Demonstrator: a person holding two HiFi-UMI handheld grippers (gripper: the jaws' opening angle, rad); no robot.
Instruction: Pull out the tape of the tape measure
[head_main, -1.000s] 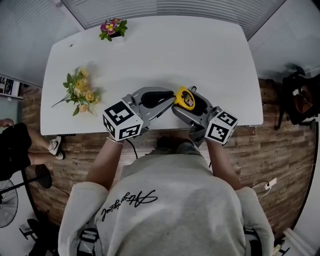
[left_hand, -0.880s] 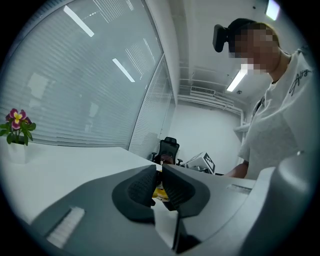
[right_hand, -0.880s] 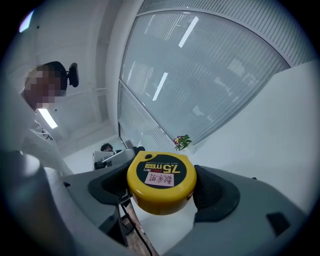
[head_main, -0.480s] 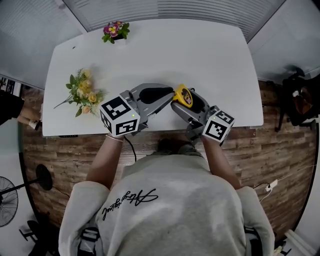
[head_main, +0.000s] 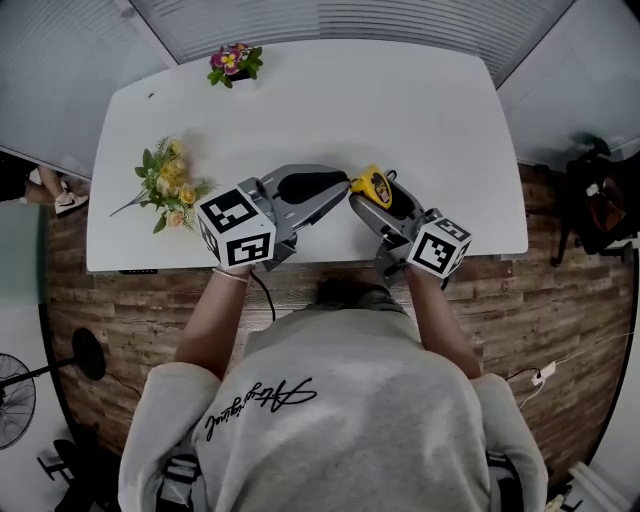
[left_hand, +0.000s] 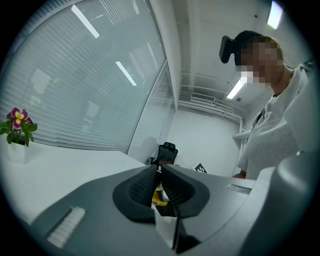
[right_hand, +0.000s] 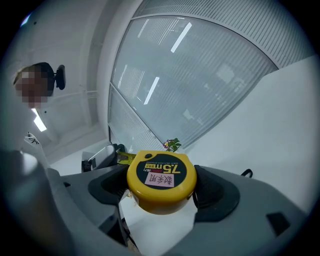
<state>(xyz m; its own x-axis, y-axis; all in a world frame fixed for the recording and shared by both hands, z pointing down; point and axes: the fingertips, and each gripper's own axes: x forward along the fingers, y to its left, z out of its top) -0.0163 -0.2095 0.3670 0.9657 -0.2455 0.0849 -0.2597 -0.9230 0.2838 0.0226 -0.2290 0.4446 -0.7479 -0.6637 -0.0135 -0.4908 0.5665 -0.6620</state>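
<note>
White table (head_main: 430, 120): carrying flowers at its far and left sides; both grippers are hovering near its front edge, pointing level and almost tip to tip.
Right gripper (head_main: 378, 200): its jaws are standing wide, with the dark pads pressing on opposite sides of the yellow case, so it is gripping the body of the tape measure.
Left gripper (left_hand: 159, 171): its jaws are drawn nearly together and meeting at the tips. They seem to be pinching the thin end of the tape, with a scrap of yellow showing just behind them.
Tape measure (right_hand: 161, 176): sitting between the right jaws, its round labelled face turned toward that gripper's camera and its mouth facing the left gripper just beside it.
Tape (right_hand: 126, 158): only a short yellow strip is showing, running from the case to the left tips.
Pull axis: the tape is lying along the line joining the two grippers, left to right in the head view. Drawing it out is therefore looking like a matter of parting the hands along that line, with the left nearer the tape's end and the right anchoring the case.
</note>
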